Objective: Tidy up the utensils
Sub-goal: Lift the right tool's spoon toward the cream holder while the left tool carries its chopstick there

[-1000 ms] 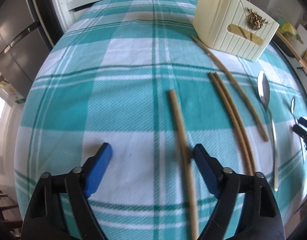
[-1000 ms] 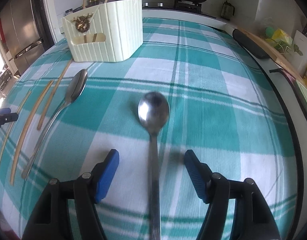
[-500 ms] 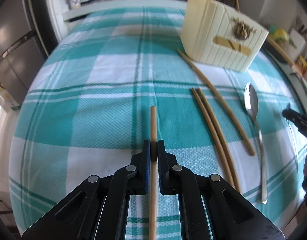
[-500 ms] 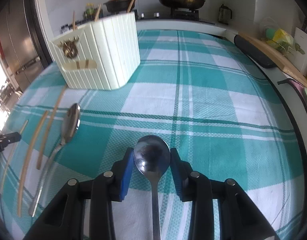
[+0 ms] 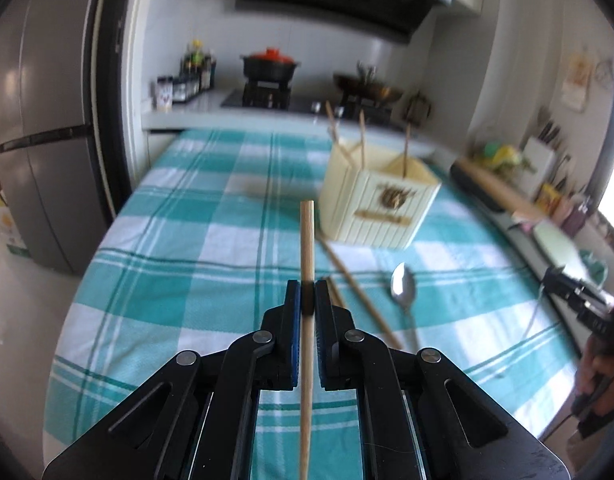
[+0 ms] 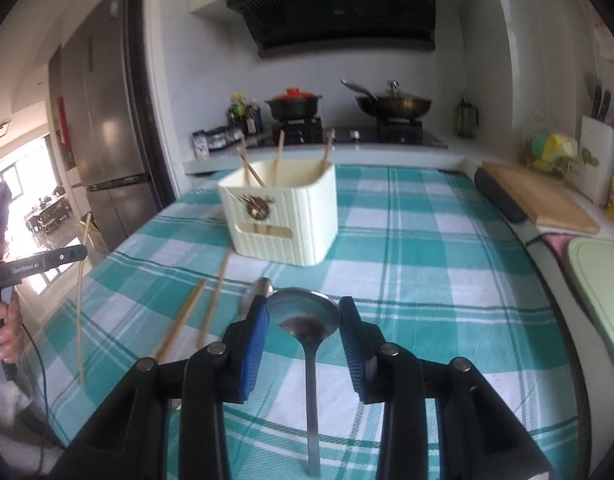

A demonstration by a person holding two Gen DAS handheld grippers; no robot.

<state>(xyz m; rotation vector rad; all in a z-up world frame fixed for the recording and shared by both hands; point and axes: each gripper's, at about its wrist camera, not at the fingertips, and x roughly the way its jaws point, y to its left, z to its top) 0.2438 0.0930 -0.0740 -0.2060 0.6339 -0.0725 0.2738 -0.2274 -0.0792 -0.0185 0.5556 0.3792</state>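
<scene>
My left gripper (image 5: 307, 298) is shut on a wooden chopstick (image 5: 307, 240) and holds it lifted above the table, pointing toward the cream utensil holder (image 5: 377, 208). My right gripper (image 6: 303, 318) is shut on the bowl of a metal spoon (image 6: 305, 314), raised off the cloth. The holder (image 6: 283, 216) has three chopsticks standing in it. A second spoon (image 5: 403, 288) and three chopsticks (image 5: 357, 288) lie on the checked tablecloth in front of the holder. The left gripper with its chopstick (image 6: 81, 296) shows at the left of the right wrist view.
A teal and white checked tablecloth (image 5: 195, 240) covers the table. A fridge (image 5: 39, 140) stands at the left. A stove with a pot (image 6: 294, 105) and pan is behind. A wooden cutting board (image 6: 543, 200) and a green tray (image 6: 603, 280) lie at the right.
Both grippers closed, the left on the chopstick and the right on the spoon. Both have since lifted their utensils off the cloth and tilted up toward the holder.
</scene>
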